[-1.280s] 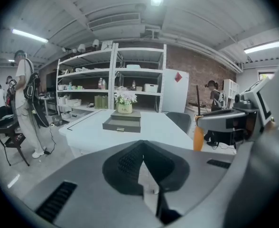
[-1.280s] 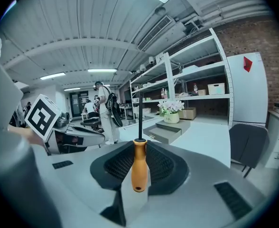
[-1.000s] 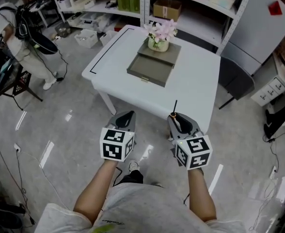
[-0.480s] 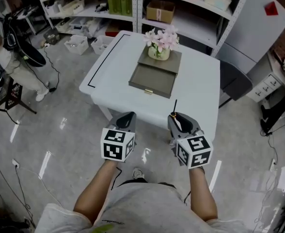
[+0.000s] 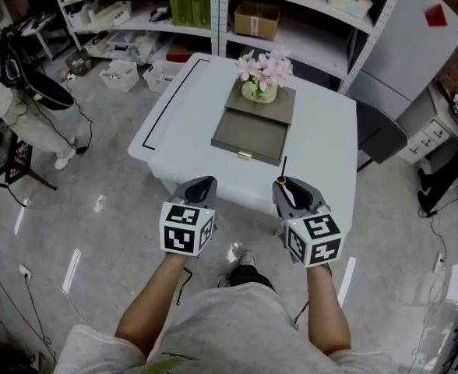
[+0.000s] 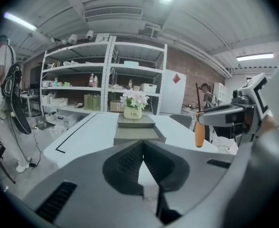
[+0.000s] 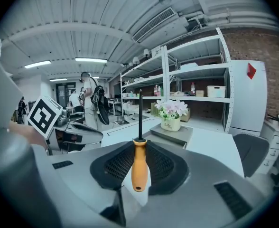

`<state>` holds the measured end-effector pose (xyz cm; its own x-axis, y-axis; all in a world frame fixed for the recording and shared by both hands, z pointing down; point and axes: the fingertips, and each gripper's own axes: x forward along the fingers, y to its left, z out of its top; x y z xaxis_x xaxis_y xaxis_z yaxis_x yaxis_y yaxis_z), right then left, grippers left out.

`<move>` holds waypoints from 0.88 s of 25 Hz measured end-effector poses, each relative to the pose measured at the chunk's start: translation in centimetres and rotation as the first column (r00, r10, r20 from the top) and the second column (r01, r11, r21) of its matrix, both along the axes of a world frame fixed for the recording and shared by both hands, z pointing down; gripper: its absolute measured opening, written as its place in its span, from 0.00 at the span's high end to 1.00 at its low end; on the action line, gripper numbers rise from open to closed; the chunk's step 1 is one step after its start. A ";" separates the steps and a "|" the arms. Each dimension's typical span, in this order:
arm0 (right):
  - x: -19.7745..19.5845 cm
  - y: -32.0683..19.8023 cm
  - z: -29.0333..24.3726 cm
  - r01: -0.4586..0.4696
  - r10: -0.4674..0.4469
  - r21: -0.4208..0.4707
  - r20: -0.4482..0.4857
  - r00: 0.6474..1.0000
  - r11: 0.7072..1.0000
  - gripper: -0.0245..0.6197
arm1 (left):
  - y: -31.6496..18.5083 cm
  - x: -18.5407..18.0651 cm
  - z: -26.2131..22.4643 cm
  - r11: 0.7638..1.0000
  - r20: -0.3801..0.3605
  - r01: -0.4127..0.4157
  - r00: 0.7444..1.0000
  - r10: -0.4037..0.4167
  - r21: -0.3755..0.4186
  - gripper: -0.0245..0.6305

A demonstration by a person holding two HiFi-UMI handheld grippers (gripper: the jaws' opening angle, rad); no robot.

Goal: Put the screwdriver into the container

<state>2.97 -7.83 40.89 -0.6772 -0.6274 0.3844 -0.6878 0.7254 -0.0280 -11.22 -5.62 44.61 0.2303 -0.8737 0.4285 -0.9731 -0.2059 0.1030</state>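
My right gripper [image 7: 138,152] is shut on a screwdriver [image 7: 139,160] with an orange handle and a thin black shaft that points up and forward. In the head view the right gripper [image 5: 289,189] holds the screwdriver [image 5: 283,176] just short of the white table's near edge. The container is an open grey drawer [image 5: 251,138] pulled out from a low grey box on the table [image 5: 178,113], with a pot of pink flowers [image 5: 261,75] on top of the box. My left gripper [image 5: 200,186] hovers to the left of the right one, jaws shut and empty. The left gripper view shows the drawer [image 6: 137,135] straight ahead.
A dark chair [image 5: 378,133] stands at the table's right side. Metal shelves [image 5: 213,6] with boxes and bottles run behind the table. A person [image 5: 22,92] with a dark bag stands at the far left. A white cabinet [image 5: 416,33] stands at the back right.
The view has shifted as I step toward the table; the table and drawer sit slightly nearer to both grippers. The grippers keep the same pose and the screwdriver stays held.
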 end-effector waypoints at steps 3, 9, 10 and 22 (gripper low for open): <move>-0.4 -1.1 0.0 -0.003 0.003 0.004 -0.007 1.000 1.000 0.84 | -1.0 -0.4 0.2 1.000 0.000 -0.006 1.000 0.006 -0.001 0.96; -1.1 -4.4 0.3 -0.007 0.007 0.005 -0.008 1.000 1.000 0.84 | -4.2 -1.1 0.7 1.000 0.008 -0.016 1.000 0.016 -0.006 0.96; -1.3 -5.0 0.4 -0.006 0.006 0.003 -0.009 1.000 1.000 0.84 | -4.8 -1.2 0.8 1.000 0.009 -0.018 1.000 0.018 -0.007 0.96; -2.9 -13.9 1.2 0.003 -0.004 -0.028 -0.041 0.999 1.000 0.84 | -14.1 -2.7 1.3 0.999 0.029 -0.046 0.998 0.047 -0.028 0.96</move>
<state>0.04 -21.74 42.10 -0.6627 -0.6135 0.4293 -0.6860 0.7274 -0.0195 -13.93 -19.71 45.88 0.2571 -0.8501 0.4596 -0.9653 -0.2485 0.0804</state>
